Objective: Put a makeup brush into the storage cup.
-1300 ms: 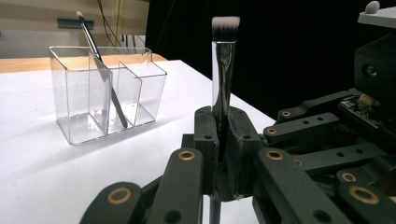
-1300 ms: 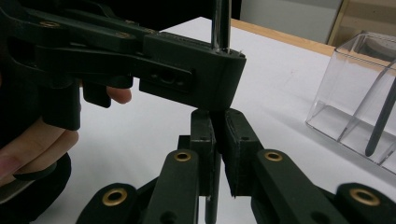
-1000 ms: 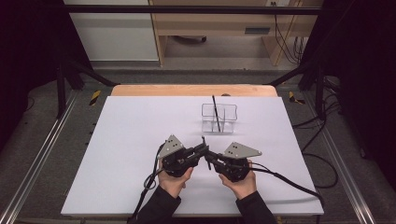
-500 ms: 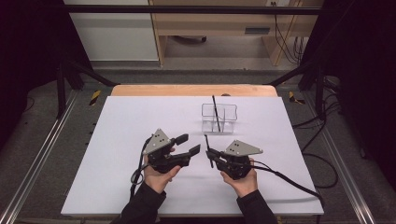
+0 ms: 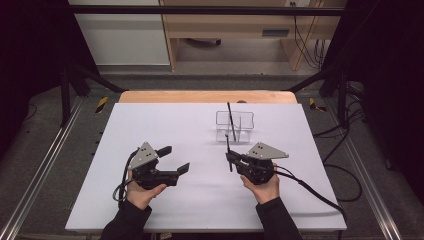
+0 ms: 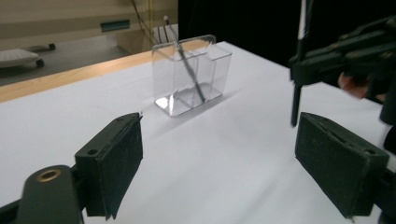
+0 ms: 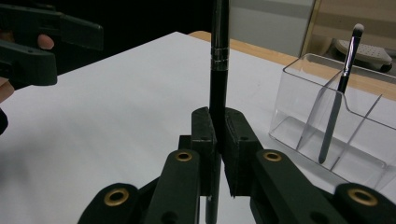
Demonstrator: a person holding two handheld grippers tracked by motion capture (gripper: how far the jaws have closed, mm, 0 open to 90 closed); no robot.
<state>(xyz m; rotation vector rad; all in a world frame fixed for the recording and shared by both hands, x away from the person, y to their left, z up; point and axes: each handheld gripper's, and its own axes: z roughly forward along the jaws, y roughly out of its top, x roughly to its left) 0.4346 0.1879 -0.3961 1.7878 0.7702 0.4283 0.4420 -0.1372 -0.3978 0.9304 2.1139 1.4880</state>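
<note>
Gripping a slim black brush (image 7: 218,70) upright, our right gripper (image 5: 231,159) hovers near the clear plastic organizer (image 5: 235,126); our left gripper (image 5: 174,159) has just been opening, padded jaws apart and empty.

Brush (image 5: 230,121) in organizer (image 5: 235,127) — behind grippers

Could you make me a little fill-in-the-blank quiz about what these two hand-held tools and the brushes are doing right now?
1. The right gripper is shut on a thin black ____, held upright.
2. The left gripper has just been opening, and between its fingers there is ____.
3. The clear organiser on the white table already holds ____ brush, leaning.

Missing words: brush; nothing; one
</note>
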